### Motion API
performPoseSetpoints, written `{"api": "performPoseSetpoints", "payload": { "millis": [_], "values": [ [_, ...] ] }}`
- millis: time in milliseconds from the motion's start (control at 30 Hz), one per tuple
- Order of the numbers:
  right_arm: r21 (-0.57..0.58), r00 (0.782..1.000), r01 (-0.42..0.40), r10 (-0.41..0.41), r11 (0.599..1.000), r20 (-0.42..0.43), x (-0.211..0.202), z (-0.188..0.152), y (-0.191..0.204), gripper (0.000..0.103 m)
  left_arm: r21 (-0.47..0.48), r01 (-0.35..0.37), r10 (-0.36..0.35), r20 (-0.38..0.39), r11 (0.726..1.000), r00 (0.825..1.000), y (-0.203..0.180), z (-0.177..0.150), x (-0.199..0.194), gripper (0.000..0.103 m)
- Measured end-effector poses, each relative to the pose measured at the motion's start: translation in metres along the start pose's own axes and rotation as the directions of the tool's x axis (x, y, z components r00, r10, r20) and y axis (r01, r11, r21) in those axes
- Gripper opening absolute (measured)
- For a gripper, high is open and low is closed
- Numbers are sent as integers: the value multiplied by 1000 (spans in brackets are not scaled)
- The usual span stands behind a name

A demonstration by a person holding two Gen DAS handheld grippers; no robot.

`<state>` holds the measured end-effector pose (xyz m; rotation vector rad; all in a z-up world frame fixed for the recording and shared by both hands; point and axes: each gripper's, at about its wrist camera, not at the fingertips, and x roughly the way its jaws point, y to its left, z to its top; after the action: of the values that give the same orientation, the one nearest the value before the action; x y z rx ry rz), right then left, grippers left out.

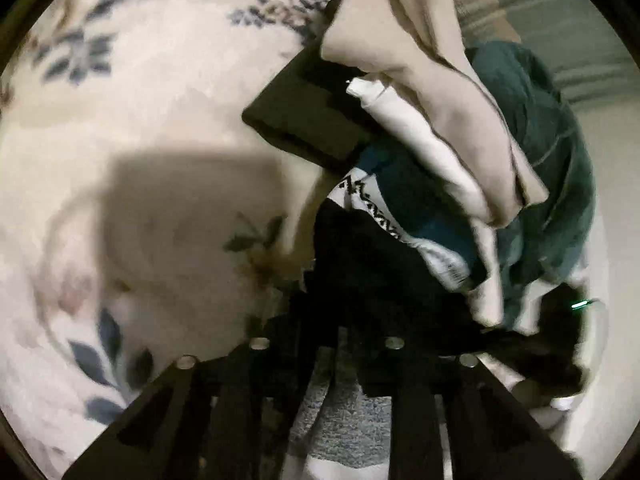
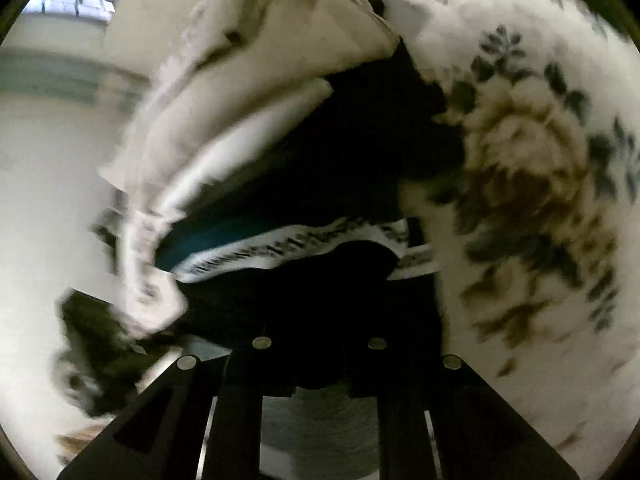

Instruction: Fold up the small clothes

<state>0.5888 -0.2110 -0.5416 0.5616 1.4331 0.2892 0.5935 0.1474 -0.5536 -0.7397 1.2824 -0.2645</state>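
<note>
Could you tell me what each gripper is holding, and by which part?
Both jaws seem to pinch the black garment along its near edge; the exact contact is too dark to confirm.

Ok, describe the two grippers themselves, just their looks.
Both look alike. The left gripper and right gripper are matte black, each with two flat fingers flanked by angled side plates with slot cutouts. Four round silver studs cap the parts on each. No cables, markings or sleeves show.

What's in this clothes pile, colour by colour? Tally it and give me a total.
Beige garment: 1
White garment: 1
Black garments: 2
Teal garment: 1
Blue garment with patterned white band: 1
Total: 6, as far as the blur allows.
</note>
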Motion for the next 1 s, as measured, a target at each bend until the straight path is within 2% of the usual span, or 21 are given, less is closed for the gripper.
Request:
{"api": "performPoseSetpoints", "payload": {
  "millis": [33,67,100,133,200,267,333,400,433,467,500,533,600,633,767,867,967,1000],
  "values": [
    [21,999,11,-10,1000,-31,4,1,-4,17,-7,30,-30,-4,1000,1000,0,-2,-6,46],
    [69,998,3,1,998,-63,5,0,-15,22,-5,74,-74,3,997,997,1,-9,-15,72],
    [96,997,-14,20,995,-68,1,-3,-21,40,-14,110,-110,7,994,994,3,-16,-22,84],
    [124,997,-50,58,991,-56,-7,-9,-31,68,-26,132,-132,4,991,991,3,-24,-22,84],
    [171,990,-126,136,977,-43,-18,-23,-49,89,-58,167,-170,-43,984,985,13,-41,-17,84],
    [222,972,-199,221,954,-78,-14,-39,-67,89,-73,161,-168,-102,984,981,19,-52,3,84],
    [268,948,-237,283,934,-145,4,-57,-80,89,-89,180,-194,-181,980,964,18,-59,31,84],
    [322,917,-282,353,904,-187,28,-69,-89,89,-71,200,-210,-189,977,959,11,-62,41,83],
    [345,900,-301,384,889,-205,41,-73,-91,89,-40,200,-203,-174,979,964,4,-62,41,76],
    [345,895,-312,395,886,-207,49,-75,-91,89,-6,212,-210,-166,977,964,-3,-62,39,50],
    [336,897,-320,397,886,-193,49,-75,-91,89,12,205,-201,-162,979,966,-7,-63,36,48],
    [334,904,-323,394,885,-168,49,-76,-90,78,12,207,-203,-157,978,967,-6,-62,31,45],
    [349,904,-325,397,879,-160,49,-81,-86,44,-28,220,-222,-157,975,962,-5,-65,25,43],
    [357,903,-329,402,874,-151,48,-86,-83,39,-57,230,-237,-171,971,957,-3,-67,22,42],
    [428,889,-360,444,829,-111,32,-110,-75,33,-93,224,-239,-210,970,948,-10,-75,0,41],
    [448,900,-338,424,828,-104,6,-130,-64,32,-85,214,-229,-252,973,940,-23,-80,-3,43],
    [476,910,-308,402,823,-106,-8,-148,-62,35,-45,121,-128,-301,992,945,-25,-79,11,55],
    [471,925,-265,360,841,-122,-6,-152,-64,41,-56,91,-104,-299,994,949,-20,-78,12,56]
  ]
}}
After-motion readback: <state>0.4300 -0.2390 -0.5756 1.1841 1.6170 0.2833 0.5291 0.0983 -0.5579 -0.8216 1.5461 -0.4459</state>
